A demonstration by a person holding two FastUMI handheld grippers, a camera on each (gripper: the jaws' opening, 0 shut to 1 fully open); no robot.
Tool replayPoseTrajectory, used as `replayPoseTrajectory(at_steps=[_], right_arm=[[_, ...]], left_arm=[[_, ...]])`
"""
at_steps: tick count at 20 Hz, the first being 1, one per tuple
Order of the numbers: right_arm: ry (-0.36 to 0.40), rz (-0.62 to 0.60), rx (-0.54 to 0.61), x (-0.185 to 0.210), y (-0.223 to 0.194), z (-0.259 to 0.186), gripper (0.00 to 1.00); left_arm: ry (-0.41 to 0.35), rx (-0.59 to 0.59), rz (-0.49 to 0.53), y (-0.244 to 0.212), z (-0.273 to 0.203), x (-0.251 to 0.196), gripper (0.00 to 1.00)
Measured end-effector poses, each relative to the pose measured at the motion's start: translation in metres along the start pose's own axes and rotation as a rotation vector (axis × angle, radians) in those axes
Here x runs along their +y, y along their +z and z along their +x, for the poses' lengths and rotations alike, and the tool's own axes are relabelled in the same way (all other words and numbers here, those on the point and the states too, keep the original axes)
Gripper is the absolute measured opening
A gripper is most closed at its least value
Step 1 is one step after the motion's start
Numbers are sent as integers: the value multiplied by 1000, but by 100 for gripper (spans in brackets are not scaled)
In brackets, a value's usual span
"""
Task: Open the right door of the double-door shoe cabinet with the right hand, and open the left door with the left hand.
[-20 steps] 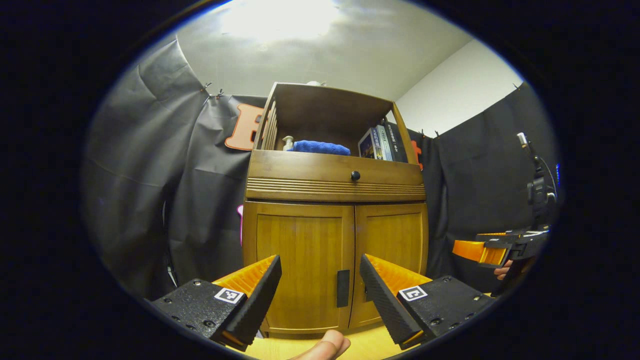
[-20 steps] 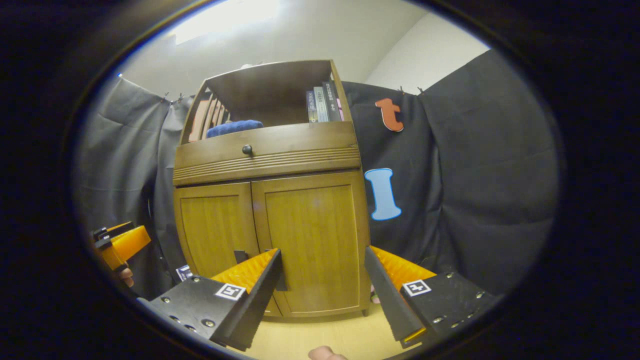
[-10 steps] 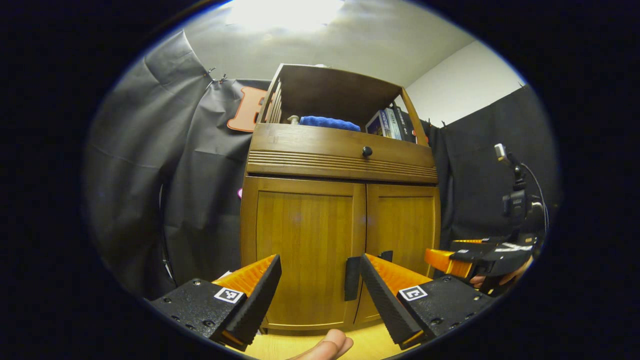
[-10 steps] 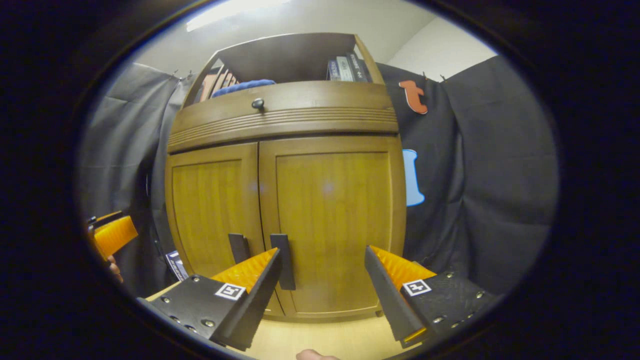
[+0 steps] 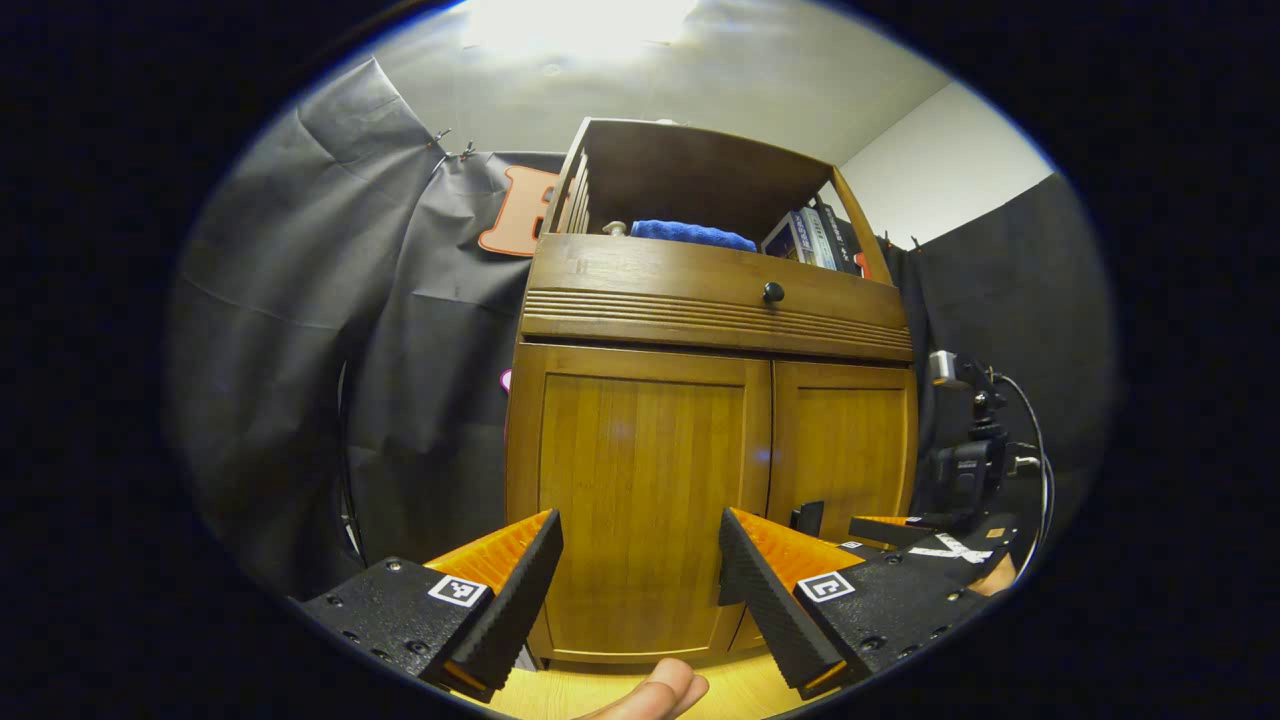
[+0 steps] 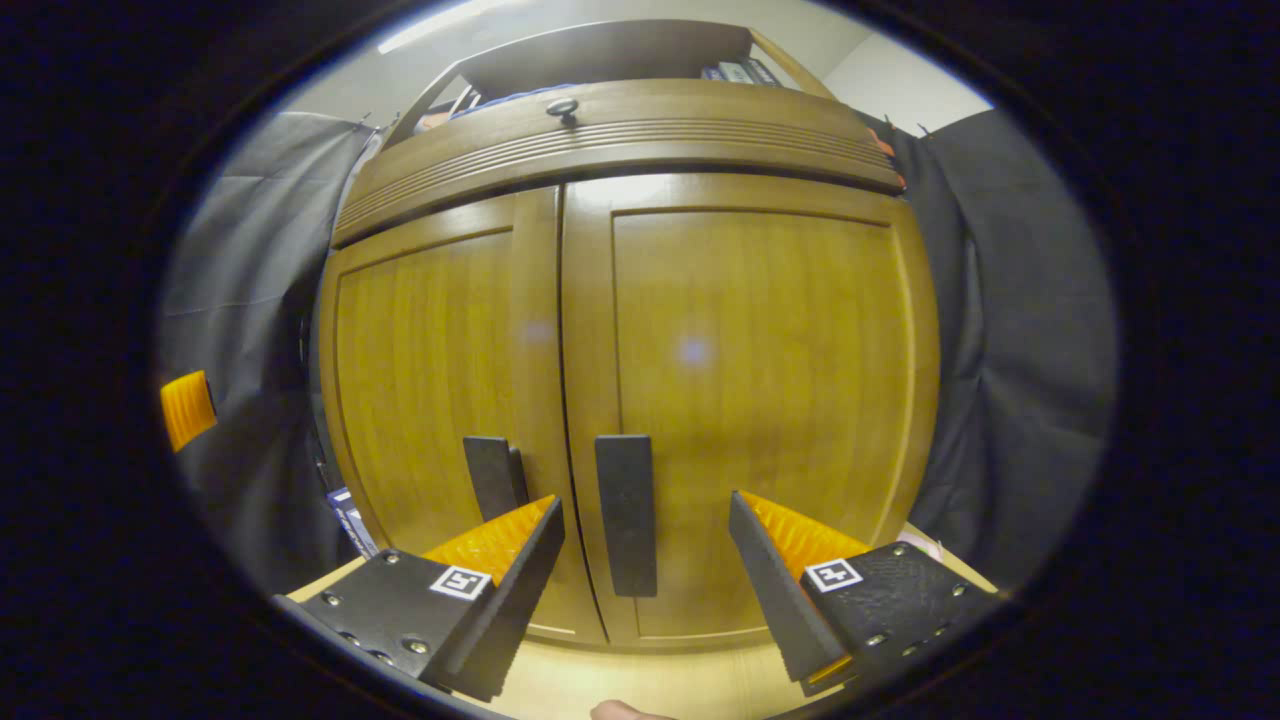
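Observation:
The wooden shoe cabinet has both doors closed. In the right gripper view the right door [image 6: 750,380] is close up, and its dark upright handle [image 6: 626,515] stands in the gap of my open right gripper [image 6: 645,510], touching neither finger. The left door's handle [image 6: 492,475] is just left of it. In the left gripper view my left gripper [image 5: 640,520] is open in front of the left door [image 5: 640,490], some way off. The right gripper [image 5: 900,530] shows low by the right door [image 5: 845,450].
Above the doors are a drawer with a black knob [image 5: 772,292] and an open shelf holding a blue cloth [image 5: 692,233] and books [image 5: 805,238]. A camera on a stand [image 5: 975,460] is right of the cabinet. The floor [image 5: 600,690] is light wood.
The right gripper has moved in close to the doors, and the right handle now sits between its fingers. The left gripper has come a little nearer the left door. Both doors stay closed.

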State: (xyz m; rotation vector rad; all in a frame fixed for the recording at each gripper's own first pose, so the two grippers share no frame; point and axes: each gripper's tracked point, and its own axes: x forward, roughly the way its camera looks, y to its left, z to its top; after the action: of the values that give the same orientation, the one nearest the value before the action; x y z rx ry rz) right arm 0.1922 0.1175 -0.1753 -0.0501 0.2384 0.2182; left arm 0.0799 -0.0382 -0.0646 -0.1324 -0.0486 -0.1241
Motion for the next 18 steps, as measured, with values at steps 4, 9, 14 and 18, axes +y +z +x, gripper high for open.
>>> replayPoseTrajectory(at_steps=[4,9,14,18], right_arm=[[-16,3,-2,2,-1,9,98],[-32,25,41,0,-7,25,53],[-5,7,27,2,-4,19,29],[25,7,22,1,2,13,24]], left_arm=[[16,27,-11,-9,7,1,98],[0,88,13,-27,14,-8,97],[33,30,32,-10,6,4,98],[29,23,31,-9,1,4,99]])
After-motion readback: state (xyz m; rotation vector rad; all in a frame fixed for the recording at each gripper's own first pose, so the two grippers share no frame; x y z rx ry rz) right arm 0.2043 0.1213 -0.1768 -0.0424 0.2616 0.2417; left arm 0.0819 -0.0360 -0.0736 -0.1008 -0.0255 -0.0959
